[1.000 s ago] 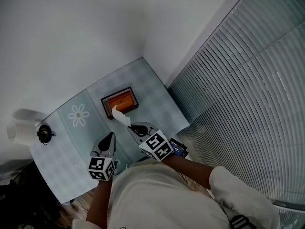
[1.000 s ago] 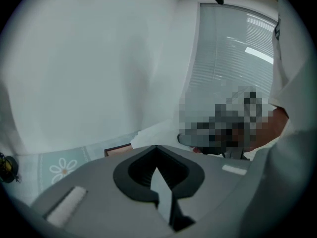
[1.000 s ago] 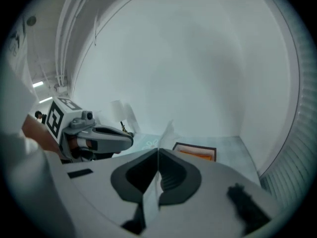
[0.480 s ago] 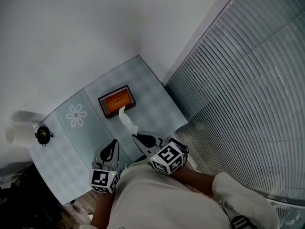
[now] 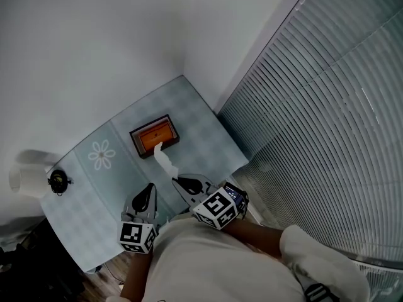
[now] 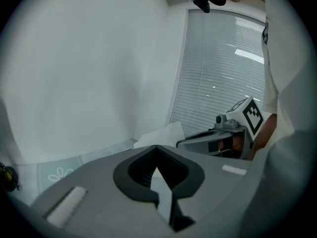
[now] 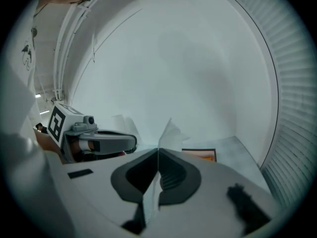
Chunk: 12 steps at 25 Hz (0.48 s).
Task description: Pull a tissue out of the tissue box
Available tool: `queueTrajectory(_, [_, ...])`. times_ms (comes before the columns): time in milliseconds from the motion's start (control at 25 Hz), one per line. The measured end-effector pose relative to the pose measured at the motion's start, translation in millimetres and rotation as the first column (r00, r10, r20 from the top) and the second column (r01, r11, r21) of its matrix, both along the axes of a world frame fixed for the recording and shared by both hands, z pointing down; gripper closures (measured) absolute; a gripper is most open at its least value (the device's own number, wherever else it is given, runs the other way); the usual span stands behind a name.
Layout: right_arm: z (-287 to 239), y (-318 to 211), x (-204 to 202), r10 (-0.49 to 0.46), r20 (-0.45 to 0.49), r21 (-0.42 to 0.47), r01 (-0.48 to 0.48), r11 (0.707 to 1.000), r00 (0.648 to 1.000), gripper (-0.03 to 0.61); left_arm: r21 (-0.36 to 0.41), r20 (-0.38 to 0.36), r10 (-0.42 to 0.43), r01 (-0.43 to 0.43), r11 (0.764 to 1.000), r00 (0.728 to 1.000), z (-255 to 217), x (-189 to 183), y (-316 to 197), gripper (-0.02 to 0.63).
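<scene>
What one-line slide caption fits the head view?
The right gripper pinches a white tissue stretching out of the orange tissue box on the pale table.

Thin white paper tissue (image 5: 165, 159): soft, matt, creased. Rectangular tissue box (image 5: 153, 135): dark wood-like rim, orange top with a slight sheen. Pale green checked table cover (image 5: 208, 137): smooth, matt; cloth or vinyl, cannot tell. Right gripper (image 7: 158, 150) and left gripper (image 6: 156, 147): matt grey plastic shells, black ribbed pads (image 7: 169, 177). Grey slatted window blind (image 5: 327, 106): smooth, faint sheen. White wall (image 5: 82, 55): matt paint.
</scene>
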State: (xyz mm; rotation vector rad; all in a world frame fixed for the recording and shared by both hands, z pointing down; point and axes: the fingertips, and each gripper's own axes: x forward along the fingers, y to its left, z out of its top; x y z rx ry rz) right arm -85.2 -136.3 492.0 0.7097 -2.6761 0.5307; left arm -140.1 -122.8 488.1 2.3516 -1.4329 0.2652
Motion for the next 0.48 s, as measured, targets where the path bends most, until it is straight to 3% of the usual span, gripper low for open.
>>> queueTrajectory(480, [7.0, 4.9, -4.3, -0.025, -0.009, -0.014, 0.025, 1.0, 1.0, 0.566, -0.007, -0.008, -0.003, 0.003, 1.0, 1.0, 3.2, 2.5, -0.1, 0.609])
